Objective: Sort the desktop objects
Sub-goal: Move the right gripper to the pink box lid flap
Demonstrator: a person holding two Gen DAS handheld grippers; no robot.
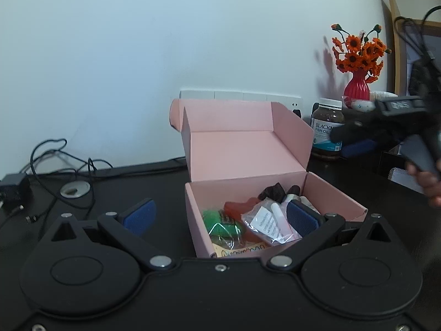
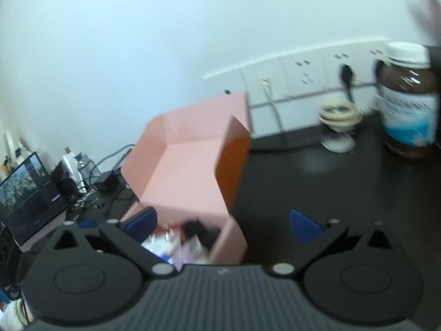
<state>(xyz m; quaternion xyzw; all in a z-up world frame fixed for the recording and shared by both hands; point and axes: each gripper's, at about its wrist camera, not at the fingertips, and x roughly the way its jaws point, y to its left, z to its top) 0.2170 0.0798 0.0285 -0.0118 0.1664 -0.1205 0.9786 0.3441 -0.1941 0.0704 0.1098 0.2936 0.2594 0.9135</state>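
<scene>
Two grippers are in play over a black desk (image 1: 110, 182), and both stand wide with nothing between their blue pads. From the left wrist view, the left gripper (image 1: 220, 216) hangs just in front of an open pink box (image 1: 330, 195), its right pad (image 1: 301, 219) over the box's near right part and its left pad (image 1: 139, 215) outside the box above the desk. The box lid (image 1: 242, 149) stands upright at the back. Inside lie a green packet (image 1: 223, 224), a red item (image 1: 238, 207), a clear bag with a white paper slip (image 1: 268, 224), and something dark (image 1: 273, 190) toward the rear; the finer details cannot be made out. Right of the box stands a brown fish oil bottle (image 1: 328, 129) with a white cap, and behind it a red vase of orange flowers (image 1: 357, 63). The right gripper (image 1: 386, 127) shows blurred at the right edge, held by a hand (image 1: 427, 184). From the right wrist view, the right gripper (image 2: 223, 223) is spread over the box's right wall (image 2: 231, 237), one pad above the contents and the other above bare desk; the frame is blurred. The bottle (image 2: 408, 102) stands far right, near a coiled white cable (image 2: 340, 113) and a white power strip (image 2: 303, 82) along the wall. Cables (image 1: 55, 160) and a black adapter (image 1: 13, 187) lie on the desk to the left
</scene>
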